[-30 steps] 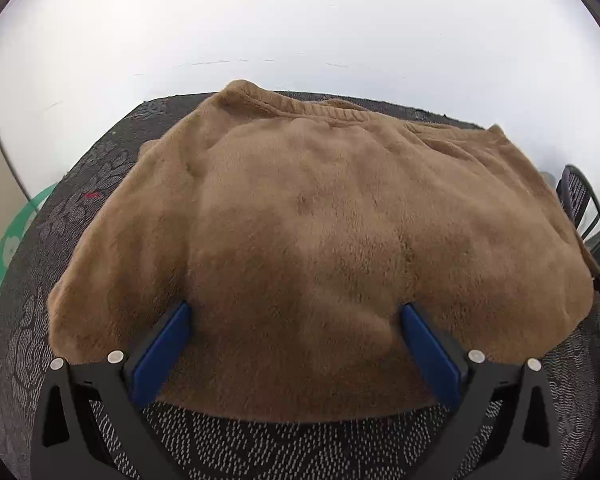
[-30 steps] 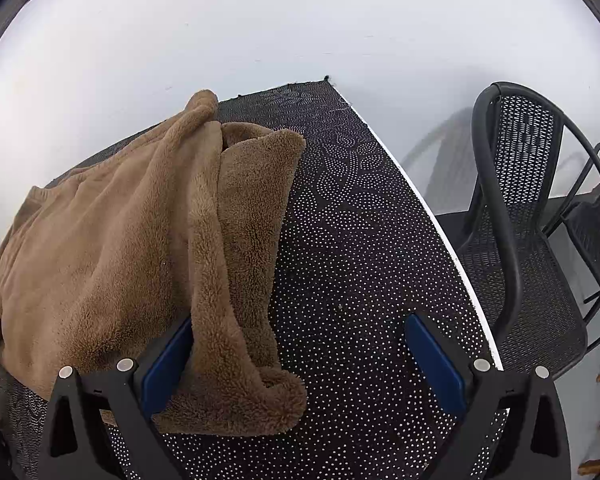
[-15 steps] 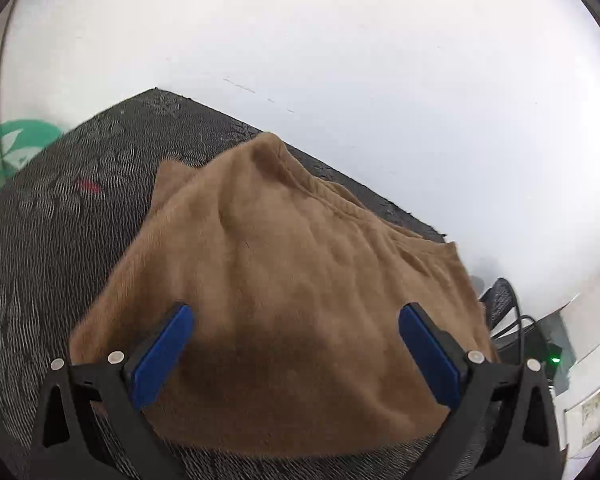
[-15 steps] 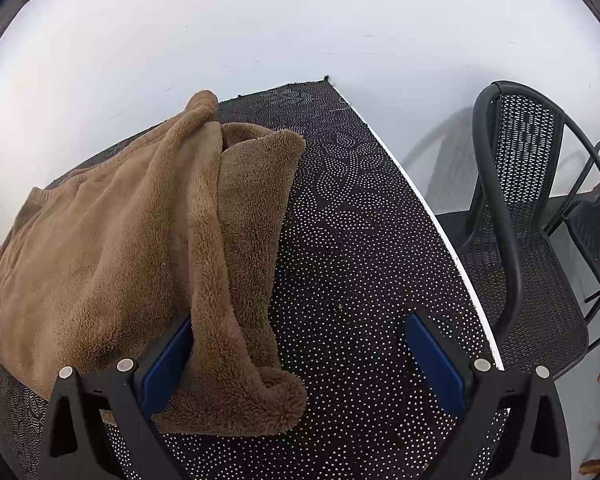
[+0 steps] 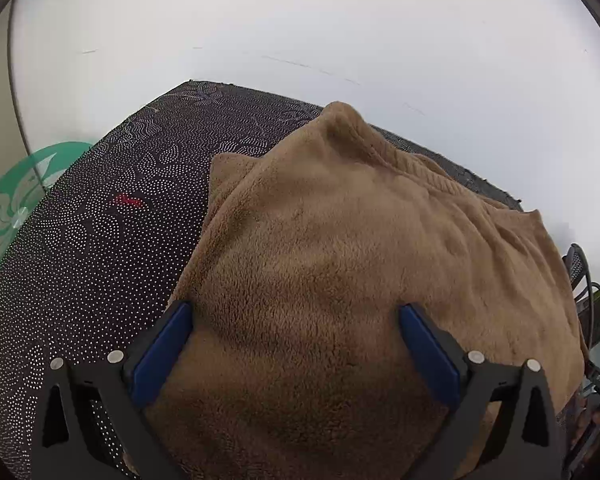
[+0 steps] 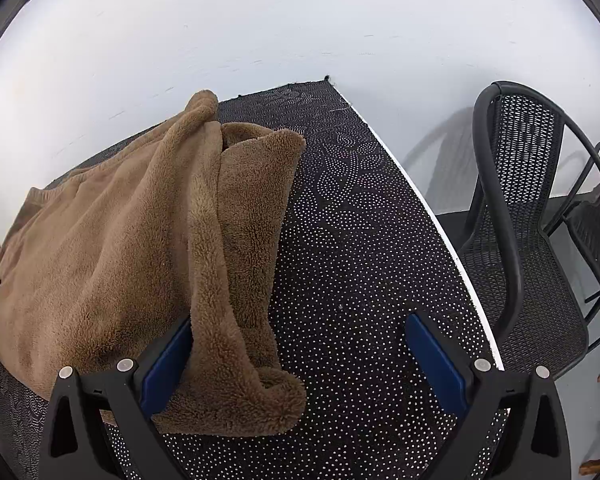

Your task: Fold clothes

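The brown fleece top (image 5: 340, 280) lies spread on the dark dotted table (image 5: 100, 260), partly folded, one side flap already turned over along its right edge (image 6: 236, 240); the step in hand looks like lining up for the next fold. The left gripper (image 5: 296, 332) hangs over the near hem, fingers wide apart, holding nothing; the right gripper (image 6: 298, 344) is likewise spread, its left finger (image 6: 168, 356) against the folded flap. The top's long axis runs away from the person, collar at the far end. Next, each gripper needs to pinch the near hem.
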### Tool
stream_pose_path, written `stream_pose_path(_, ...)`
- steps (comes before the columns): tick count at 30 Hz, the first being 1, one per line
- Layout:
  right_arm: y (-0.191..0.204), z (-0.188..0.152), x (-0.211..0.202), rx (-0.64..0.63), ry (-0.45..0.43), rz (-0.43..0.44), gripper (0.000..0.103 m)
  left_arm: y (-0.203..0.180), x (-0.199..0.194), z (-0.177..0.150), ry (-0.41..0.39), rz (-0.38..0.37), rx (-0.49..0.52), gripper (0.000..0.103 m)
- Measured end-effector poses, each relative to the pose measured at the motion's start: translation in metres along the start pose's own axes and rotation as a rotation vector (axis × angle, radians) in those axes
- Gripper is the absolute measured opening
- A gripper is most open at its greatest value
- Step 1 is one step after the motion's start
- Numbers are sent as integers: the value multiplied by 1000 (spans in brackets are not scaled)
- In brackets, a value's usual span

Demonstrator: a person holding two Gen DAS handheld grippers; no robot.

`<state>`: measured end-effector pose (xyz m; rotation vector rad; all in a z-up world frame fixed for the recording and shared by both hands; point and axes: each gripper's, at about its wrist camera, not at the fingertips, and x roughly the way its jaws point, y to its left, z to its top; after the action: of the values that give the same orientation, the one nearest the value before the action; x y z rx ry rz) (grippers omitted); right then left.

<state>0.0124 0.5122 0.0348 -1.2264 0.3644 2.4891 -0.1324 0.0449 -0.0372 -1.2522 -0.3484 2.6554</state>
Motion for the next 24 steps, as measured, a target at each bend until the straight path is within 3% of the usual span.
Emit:
stream_pose_path(7,2,1,1,1,1,-2,102,17,-44,-8,-87,-158,-148,103)
stream_pose_path(17,-1,0,-3,8,-10,6,102,56,-55,-20,-89,-342,-298,103)
stream_pose_path(21,11,-3,-32,-12,-100,-56,102,78,-61,-24,-105,-363,-396,103)
stream_pose_path(24,32,-6,-64,-50,-200,-29,102,87,-60,-29,-112,-361,-421,102)
